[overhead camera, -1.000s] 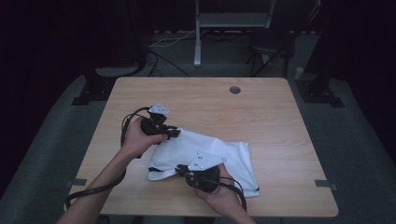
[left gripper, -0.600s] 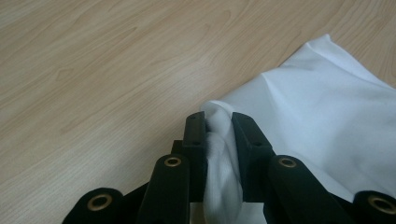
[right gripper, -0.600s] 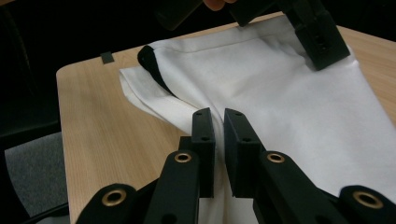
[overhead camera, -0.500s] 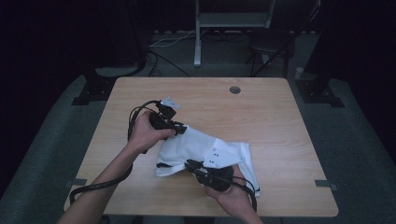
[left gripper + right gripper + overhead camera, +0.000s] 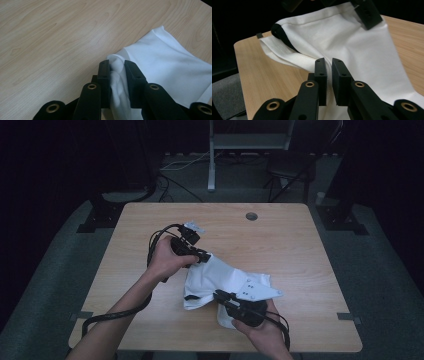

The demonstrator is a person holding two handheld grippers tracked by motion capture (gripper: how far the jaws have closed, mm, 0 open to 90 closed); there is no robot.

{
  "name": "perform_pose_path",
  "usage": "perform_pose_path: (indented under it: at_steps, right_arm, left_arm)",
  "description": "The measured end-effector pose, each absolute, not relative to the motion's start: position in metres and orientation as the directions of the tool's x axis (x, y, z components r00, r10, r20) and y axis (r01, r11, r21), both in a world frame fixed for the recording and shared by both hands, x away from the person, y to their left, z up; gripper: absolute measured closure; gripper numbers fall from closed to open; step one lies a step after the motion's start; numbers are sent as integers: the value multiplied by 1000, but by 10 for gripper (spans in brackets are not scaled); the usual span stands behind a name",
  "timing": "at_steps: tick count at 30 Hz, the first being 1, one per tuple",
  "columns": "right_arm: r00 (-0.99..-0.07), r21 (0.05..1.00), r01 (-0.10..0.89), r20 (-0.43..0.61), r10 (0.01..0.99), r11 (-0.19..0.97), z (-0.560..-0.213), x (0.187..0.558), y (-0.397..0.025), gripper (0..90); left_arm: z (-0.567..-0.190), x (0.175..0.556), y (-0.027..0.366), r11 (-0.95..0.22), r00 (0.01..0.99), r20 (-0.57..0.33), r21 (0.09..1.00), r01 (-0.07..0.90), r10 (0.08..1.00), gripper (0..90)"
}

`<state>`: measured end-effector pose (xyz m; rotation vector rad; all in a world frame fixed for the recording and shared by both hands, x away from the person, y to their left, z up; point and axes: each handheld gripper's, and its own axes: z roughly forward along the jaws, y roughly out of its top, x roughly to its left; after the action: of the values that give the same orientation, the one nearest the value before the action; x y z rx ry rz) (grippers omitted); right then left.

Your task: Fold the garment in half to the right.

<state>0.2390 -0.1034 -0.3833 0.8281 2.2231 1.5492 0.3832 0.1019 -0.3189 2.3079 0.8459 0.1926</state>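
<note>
— While the white cloth point(image 5: 227, 282) lies on the wooden table point(image 5: 280, 240), where exactly is it?

— It is near the front middle of the table, on the person's side, crumpled and partly lifted. One corner points to the right and rests flat on the wood.

— What does the left gripper point(image 5: 202, 256) do?

— It holds the far upper edge of the cloth. From the left gripper view, a fold of white fabric point(image 5: 117, 75) sits between the two black jaws, and they are closed narrow on it. The left hand point(image 5: 165, 260) is around the gripper's body, and its cable loops beside it.

— And the right gripper point(image 5: 222, 296)?

— It is at the near edge of the cloth, held by the right hand point(image 5: 260, 327). From the right gripper view, the jaws are almost together, with a thin edge of the cloth point(image 5: 352, 50) pinched between them. Further up in that view a dark band runs along a hem of the cloth.

— Are the two grippers touching?

— No, they are apart, and the cloth stretches between them.
</note>
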Motion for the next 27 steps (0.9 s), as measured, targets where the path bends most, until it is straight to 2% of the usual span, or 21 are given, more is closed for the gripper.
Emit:
perform_pose_path:
  at_steps: [27]
  right_arm:
    - [-695, 891, 415, 179, 697, 185, -406, 233, -155, 825]
  left_arm:
    - [-318, 382, 62, -569, 808, -125, 648, 506, 576, 748]
